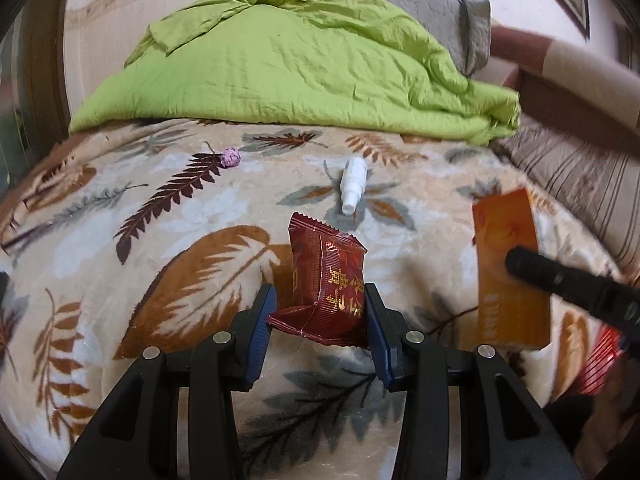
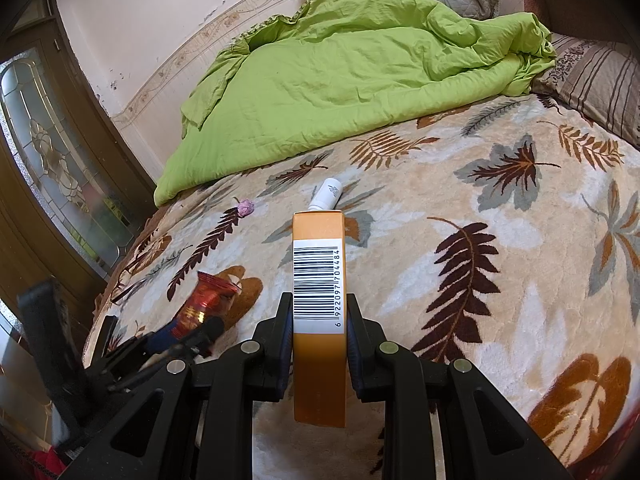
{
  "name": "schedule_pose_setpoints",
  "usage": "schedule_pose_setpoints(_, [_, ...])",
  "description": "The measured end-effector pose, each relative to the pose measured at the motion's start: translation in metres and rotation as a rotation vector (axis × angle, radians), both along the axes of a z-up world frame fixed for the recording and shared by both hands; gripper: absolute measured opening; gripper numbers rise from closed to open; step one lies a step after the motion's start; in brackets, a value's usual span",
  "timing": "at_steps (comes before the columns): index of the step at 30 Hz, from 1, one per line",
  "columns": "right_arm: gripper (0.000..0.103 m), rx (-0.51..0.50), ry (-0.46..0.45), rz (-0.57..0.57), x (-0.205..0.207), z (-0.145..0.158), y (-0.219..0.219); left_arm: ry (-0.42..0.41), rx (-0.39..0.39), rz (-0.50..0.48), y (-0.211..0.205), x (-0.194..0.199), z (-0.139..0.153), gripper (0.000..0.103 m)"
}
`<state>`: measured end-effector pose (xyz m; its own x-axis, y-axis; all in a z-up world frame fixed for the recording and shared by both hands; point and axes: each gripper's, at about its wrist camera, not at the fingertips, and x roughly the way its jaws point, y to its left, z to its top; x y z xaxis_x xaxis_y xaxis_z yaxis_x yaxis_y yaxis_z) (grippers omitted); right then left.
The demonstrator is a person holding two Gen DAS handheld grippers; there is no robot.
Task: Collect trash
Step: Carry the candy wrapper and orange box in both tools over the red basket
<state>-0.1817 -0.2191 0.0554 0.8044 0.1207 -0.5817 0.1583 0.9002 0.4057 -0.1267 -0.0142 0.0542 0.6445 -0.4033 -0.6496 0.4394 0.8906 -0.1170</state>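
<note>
Here, red wrapper [image 1: 326, 280] between tool [image 1: 320, 300] fingers

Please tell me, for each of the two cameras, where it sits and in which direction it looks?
Left wrist: sits on the left gripper, looks along its fingers across the leaf-patterned blanket toward the green quilt; the gripper holds a red snack wrapper.
Right wrist: sits on the right gripper, faces the same way; it holds an orange box.
Shared: wrapper, box, quilt, white bottle, small purple ball; each view also shows the other gripper.
</note>
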Motion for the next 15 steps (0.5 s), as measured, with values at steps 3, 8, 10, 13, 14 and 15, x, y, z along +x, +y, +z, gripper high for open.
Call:
schedule_pose_setpoints(3, [0.025,0.003,-0.005,-0.006,-0.001,0.001,-0.001,0.025,-0.066,-0.01,0.007,0.003,0.003,0.042])
schedule_pose_setpoints(8, [0.025,0.038,-0.022,-0.028,-0.009,0.005,-0.01,0.041,-0.098,-0.052,0.004,0.002,0.006,0.042])
schedule_pose_setpoints(10, [0.025,0.073,-0.028,-0.042,-0.019,0.009,-0.016,0.022,-0.083,-0.08,-0.004,-0.006,0.009,0.042])
schedule_pose_setpoints(13, [0.025,0.117,-0.043,-0.068,-0.043,0.016,-0.031,0.006,-0.081,-0.165,-0.022,-0.022,0.019,0.042])
schedule_pose_setpoints(14, [0.025,0.128,-0.051,-0.081,-0.053,0.019,-0.038,-0.009,-0.077,-0.202,-0.03,-0.029,0.025,0.042])
schedule_pose_setpoints(15, [0.025,0.14,-0.059,-0.1,-0.066,0.023,-0.046,-0.016,-0.076,-0.236,-0.039,-0.035,0.029,0.042])
